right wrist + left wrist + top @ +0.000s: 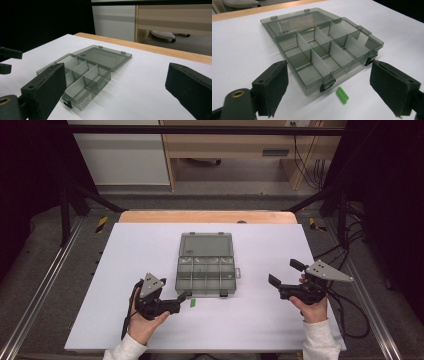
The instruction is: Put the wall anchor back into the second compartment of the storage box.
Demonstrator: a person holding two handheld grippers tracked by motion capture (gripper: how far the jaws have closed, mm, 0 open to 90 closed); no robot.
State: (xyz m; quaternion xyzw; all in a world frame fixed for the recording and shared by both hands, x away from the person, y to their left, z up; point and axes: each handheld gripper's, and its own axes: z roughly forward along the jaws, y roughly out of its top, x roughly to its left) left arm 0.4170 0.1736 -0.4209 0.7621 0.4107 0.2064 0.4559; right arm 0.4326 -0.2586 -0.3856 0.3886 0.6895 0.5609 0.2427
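A smoky clear organizer box (206, 269) lies in the middle of the white table with its lid folded flat on the far side. In the left gripper view the box (322, 50) shows several divided compartments, and one holds a small green piece (312, 46). A second green piece (342, 95) lies on the table just in front of the box's near wall, also seen in the high view (192, 303). My left gripper (183, 299) (329, 75) stands open right by that loose piece, not touching it. My right gripper (285, 273) (116, 72) is open and empty, to the right of the box (85, 75).
The white table top (260, 320) has a wooden edge (207, 216) at the far side. Black frame legs and metal rails flank the table. Cables (350, 315) trail off the right gripper. The left gripper's jaw tips (7, 60) show at the right gripper view's left edge.
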